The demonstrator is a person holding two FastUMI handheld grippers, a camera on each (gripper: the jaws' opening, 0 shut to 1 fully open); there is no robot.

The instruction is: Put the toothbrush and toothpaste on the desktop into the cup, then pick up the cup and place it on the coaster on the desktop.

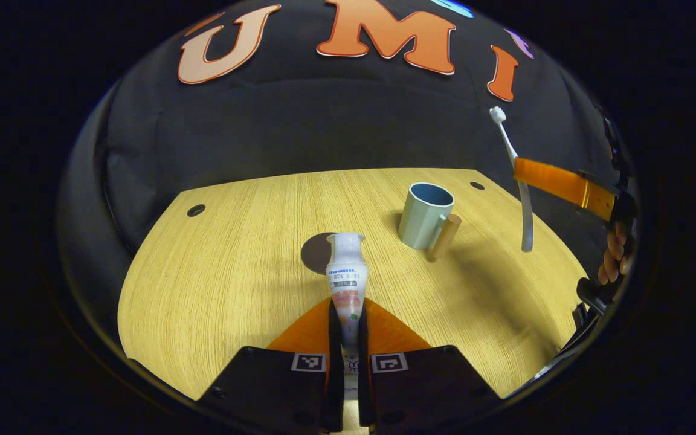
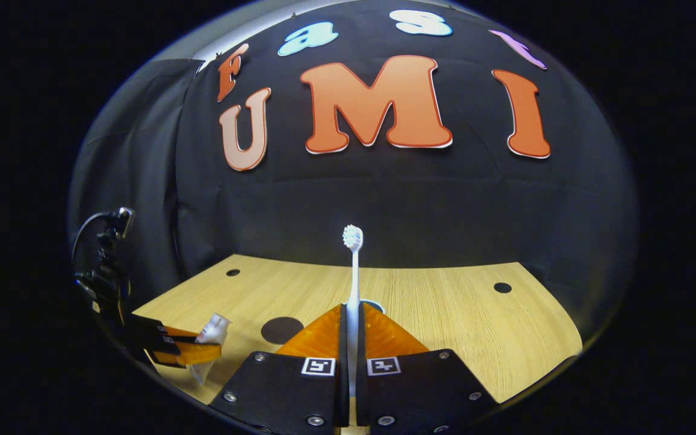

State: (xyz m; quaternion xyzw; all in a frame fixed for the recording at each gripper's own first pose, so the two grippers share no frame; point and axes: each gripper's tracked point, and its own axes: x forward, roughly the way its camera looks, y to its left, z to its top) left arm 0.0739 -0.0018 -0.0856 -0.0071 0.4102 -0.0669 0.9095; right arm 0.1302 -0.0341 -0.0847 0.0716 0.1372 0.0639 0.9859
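My left gripper [image 1: 348, 317] is shut on a white toothpaste tube [image 1: 345, 272], which sticks out forward with its cap end over the wooden desktop. Just beyond the cap lies a dark round coaster [image 1: 314, 252]. A pale blue cup [image 1: 424, 215] with a wooden handle stands upright to the right of it. My right gripper [image 2: 352, 320] is shut on a white toothbrush [image 2: 354, 266], bristles up. In the left gripper view that toothbrush [image 1: 517, 175] hangs upright in the air right of the cup, held by the right gripper [image 1: 526, 172]. The coaster [image 2: 281, 330] also lies left of my right fingers.
The wooden desktop [image 1: 233, 284] has small dark holes near its far corners. Black cloth walls close the back and sides. A person's hand [image 1: 615, 257] holds the right gripper at the right edge. The left gripper with the toothpaste [image 2: 209, 338] sits low at the left.
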